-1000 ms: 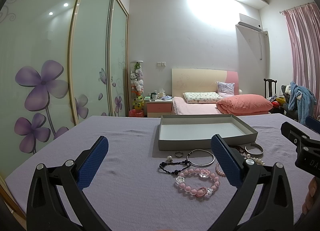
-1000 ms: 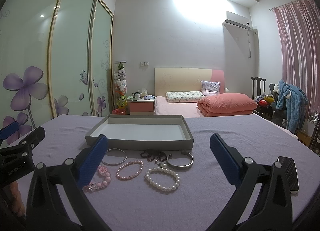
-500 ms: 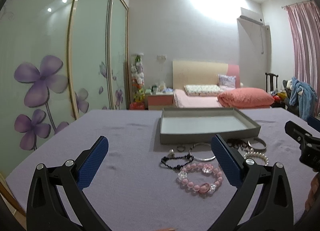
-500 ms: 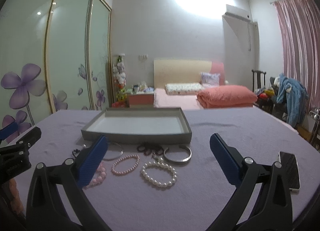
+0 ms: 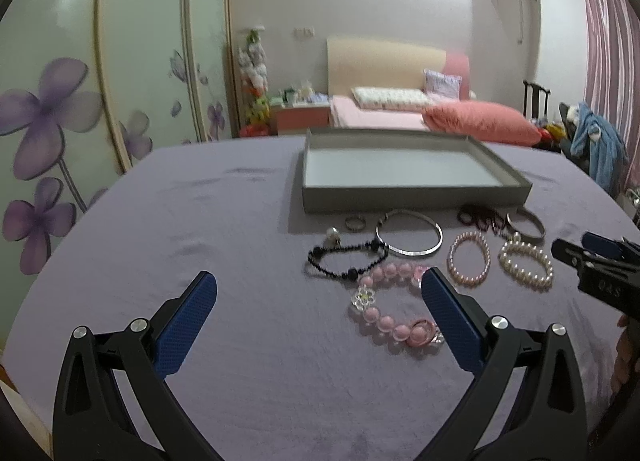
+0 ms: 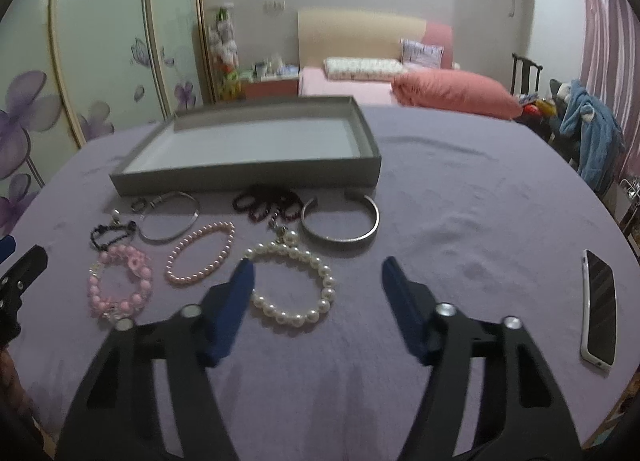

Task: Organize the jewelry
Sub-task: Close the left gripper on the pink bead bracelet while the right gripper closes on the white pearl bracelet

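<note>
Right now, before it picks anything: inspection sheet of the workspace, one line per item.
Surface: purple cloth, wrinkled.
Job's things: grey tray empty; white pearl bracelet, pink pearl bracelet, silver cuff, thin bangle, black bead bracelet, pink flower bracelet lie before it.
Clutter: phone at right.
Grippers: left gripper open; right gripper has just been closing, nothing pinched.
Cables: nothing seen.
Surroundings: bed, wardrobe.

The only lettering that shows is on the black body of the right gripper (image 5: 600,257), at the right edge of the left wrist view: a few pale embossed characters, roughly "DAS", too blurred to read with certainty. Nothing else carries readable text, labels, brands or numbers.
</note>
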The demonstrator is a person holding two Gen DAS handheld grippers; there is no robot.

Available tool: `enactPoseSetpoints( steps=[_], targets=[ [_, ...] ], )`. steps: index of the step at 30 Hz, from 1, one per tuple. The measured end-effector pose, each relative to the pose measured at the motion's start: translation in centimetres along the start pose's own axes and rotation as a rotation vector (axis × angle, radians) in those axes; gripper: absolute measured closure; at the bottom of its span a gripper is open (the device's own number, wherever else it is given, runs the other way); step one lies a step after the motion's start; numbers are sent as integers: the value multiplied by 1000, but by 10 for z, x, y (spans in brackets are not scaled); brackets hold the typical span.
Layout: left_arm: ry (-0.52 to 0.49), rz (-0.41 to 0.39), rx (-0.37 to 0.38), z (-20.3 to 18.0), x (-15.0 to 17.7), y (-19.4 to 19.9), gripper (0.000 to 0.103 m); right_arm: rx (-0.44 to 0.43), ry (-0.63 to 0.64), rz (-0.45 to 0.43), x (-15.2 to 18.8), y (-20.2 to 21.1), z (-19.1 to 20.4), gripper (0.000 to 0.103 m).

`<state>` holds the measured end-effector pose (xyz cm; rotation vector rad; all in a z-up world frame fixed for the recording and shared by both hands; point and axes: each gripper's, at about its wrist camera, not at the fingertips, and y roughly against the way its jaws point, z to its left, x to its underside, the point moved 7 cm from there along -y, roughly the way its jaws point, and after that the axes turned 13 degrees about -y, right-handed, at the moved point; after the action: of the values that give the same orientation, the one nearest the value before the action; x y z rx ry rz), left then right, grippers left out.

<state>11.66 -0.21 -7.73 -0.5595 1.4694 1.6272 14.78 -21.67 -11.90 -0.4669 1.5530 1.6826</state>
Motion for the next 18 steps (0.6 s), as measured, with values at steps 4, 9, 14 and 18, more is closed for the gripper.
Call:
enactPoseSetpoints(
  steps=[4,9,14,18],
  targets=[
    [-19,72,45,-7,6,-15,11,20,17,54,1,-21,-1,53],
    [-3,178,116,-16,17,-34,28,32,15,119,10,-35,-3,60],
    [4,221,154,-24,22,-43,37,16,-15,159,15,-40,-6,65],
    [-1,243,164,-27,22,-49,47,17,-9,162,15,-39,-6,65]
  ],
)
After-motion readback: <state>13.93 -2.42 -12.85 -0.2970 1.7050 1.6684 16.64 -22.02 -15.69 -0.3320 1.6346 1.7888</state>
